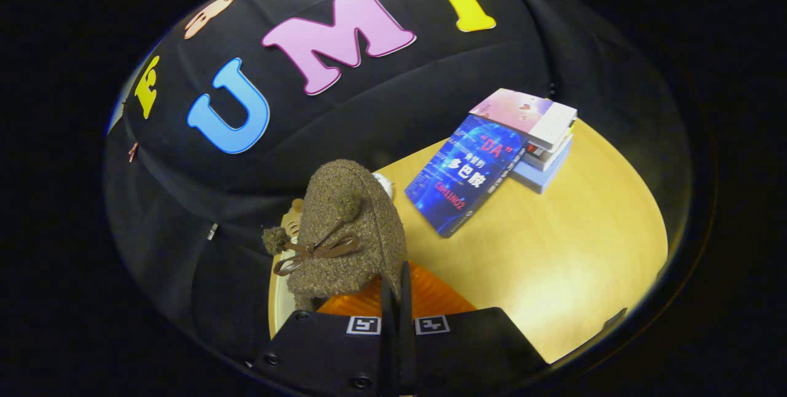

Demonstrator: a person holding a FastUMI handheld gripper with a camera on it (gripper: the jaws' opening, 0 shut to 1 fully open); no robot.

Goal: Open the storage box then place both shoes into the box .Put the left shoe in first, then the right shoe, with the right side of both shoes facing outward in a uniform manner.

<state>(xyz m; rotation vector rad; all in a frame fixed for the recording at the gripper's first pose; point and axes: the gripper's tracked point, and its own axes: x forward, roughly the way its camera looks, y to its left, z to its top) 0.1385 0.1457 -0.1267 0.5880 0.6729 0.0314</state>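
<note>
A pale wooden table [572,249] is sitting against the booth's black cloth wall, w/ a stack of books [541,139] and a blue book [467,176] leaning on it, well beyond the fingers. The gripper [396,298] is clenching the rim of a fuzzy brown shoe [344,231], fingers nearly together; the shoe, bow-laced w/ pompoms, is hanging just ahead over an orange ribbed surface [430,295]

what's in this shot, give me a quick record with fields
gripper: gripper fingers closed together, pinching the rear edge of the shoe
shoe: brown fuzzy shoe with a bow and pompoms, lifted, just ahead of the fingers
beneath shoe: orange ribbed surface, identity unclear
table: light wooden table
books: blue book leaning on a book stack, beyond the fingers
</note>
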